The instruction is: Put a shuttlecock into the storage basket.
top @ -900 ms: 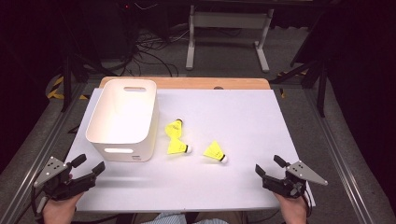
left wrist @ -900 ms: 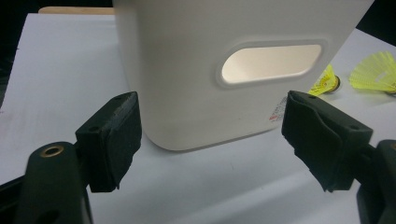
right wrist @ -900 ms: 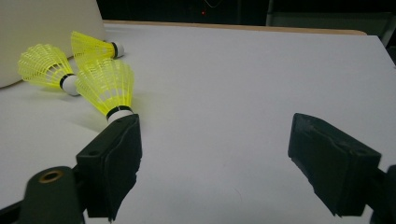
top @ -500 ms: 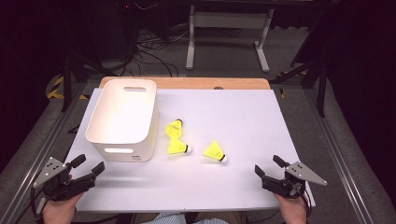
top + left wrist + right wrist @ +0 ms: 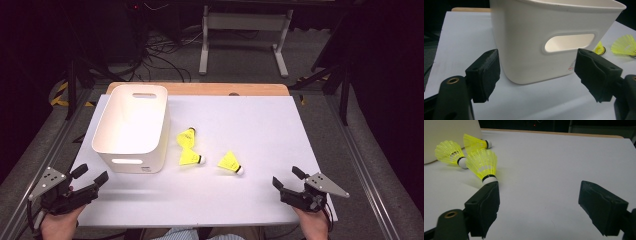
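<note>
From the high view, three yellow shuttlecocks lie mid-table just right of the white bin (image 5: pixel 131 125); the nearest shuttlecock (image 5: pixel 230 163) sits apart toward the right. The left gripper (image 5: pixel 91 176) and right gripper (image 5: pixel 287 177) rest at the near corners, jaws wide and empty. In the left gripper view, the bin's handle slot (image 5: pixel 569 43) faces the spread jaws. In the right gripper view, the shuttlecock looks feather-light with a springy, crushable plastic skirt; its firmer white cork end (image 5: pixel 489 179) seems the better hold.
</note>
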Action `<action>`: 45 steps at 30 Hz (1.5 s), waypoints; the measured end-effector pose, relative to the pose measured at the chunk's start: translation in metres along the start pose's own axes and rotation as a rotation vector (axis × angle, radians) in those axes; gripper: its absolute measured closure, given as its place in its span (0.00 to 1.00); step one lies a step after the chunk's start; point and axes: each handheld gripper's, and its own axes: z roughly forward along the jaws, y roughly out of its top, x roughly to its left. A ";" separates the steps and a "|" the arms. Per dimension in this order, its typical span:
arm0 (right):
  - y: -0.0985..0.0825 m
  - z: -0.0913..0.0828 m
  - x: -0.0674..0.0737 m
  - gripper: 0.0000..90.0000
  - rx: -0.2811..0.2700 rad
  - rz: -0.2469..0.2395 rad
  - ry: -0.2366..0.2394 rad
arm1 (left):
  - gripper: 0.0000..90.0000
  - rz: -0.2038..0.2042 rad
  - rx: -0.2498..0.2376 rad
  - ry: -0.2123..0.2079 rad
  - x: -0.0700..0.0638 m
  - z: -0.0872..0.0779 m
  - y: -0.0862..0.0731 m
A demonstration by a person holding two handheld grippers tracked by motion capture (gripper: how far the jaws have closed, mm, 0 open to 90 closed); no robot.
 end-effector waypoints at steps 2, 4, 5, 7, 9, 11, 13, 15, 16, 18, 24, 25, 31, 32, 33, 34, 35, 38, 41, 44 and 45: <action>0.000 0.000 0.000 0.20 0.001 0.001 -0.001 | 0.24 -0.001 -0.005 0.002 0.000 -0.001 0.002; 0.000 0.001 0.000 0.20 0.001 0.002 0.001 | 0.24 -0.004 -0.008 0.004 0.001 -0.003 0.003; 0.000 0.001 0.000 0.20 0.003 0.000 0.000 | 0.24 -0.007 -0.007 0.005 0.001 -0.004 0.004; 0.000 0.001 0.000 0.20 0.003 0.000 0.000 | 0.24 -0.010 -0.007 0.004 0.001 -0.004 0.005; 0.000 0.001 0.000 0.20 0.003 0.001 0.001 | 0.24 -0.014 -0.010 0.008 0.002 -0.006 0.006; 0.000 0.001 0.000 0.20 0.003 0.000 0.003 | 0.24 -0.015 -0.011 0.009 0.003 -0.007 0.007; 0.000 0.001 0.000 0.20 0.002 -0.001 0.004 | 0.23 -0.020 -0.013 0.012 0.004 -0.007 0.008; 0.000 0.001 0.000 0.20 0.003 -0.002 0.004 | 0.23 -0.022 -0.012 0.015 0.004 -0.007 0.009; 0.000 0.001 0.000 0.20 0.003 -0.002 0.005 | 0.23 -0.020 -0.010 0.019 0.005 -0.007 0.009; 0.000 0.001 0.000 0.20 0.003 -0.001 0.005 | 0.22 -0.018 -0.004 0.021 0.005 -0.007 0.011; 0.000 0.001 0.000 0.20 0.005 0.000 0.003 | 0.20 -0.031 0.014 0.044 0.011 -0.007 0.014; 0.000 0.001 0.000 0.20 0.005 0.000 0.003 | 0.20 -0.033 0.014 0.047 0.012 -0.006 0.014; 0.000 0.001 0.000 0.19 0.005 0.001 0.005 | 0.20 -0.044 0.020 0.063 0.019 -0.006 0.016; 0.000 0.001 0.000 0.19 0.006 0.001 0.005 | 0.20 -0.046 0.022 0.071 0.020 -0.006 0.016; 0.000 0.001 0.000 0.19 0.005 -0.001 0.004 | 0.20 -0.049 0.025 0.074 0.022 -0.006 0.016; 0.000 0.001 0.000 0.19 0.004 -0.001 0.004 | 0.20 -0.051 0.026 0.077 0.023 -0.005 0.016; 0.000 0.001 0.001 0.19 0.004 -0.001 0.003 | 0.20 -0.054 0.025 0.080 0.024 -0.005 0.017; 0.000 0.001 0.001 0.19 0.005 0.000 0.003 | 0.19 -0.050 0.035 0.089 0.027 -0.002 0.018; 0.000 0.001 0.001 0.19 0.006 -0.001 0.001 | 0.19 -0.053 0.042 0.093 0.029 0.000 0.018; 0.000 0.001 0.001 0.18 0.006 -0.004 -0.010 | 0.18 -0.076 0.040 0.101 0.035 0.003 0.019; 0.000 0.001 0.001 0.18 0.006 -0.004 -0.010 | 0.18 -0.076 0.040 0.101 0.035 0.003 0.019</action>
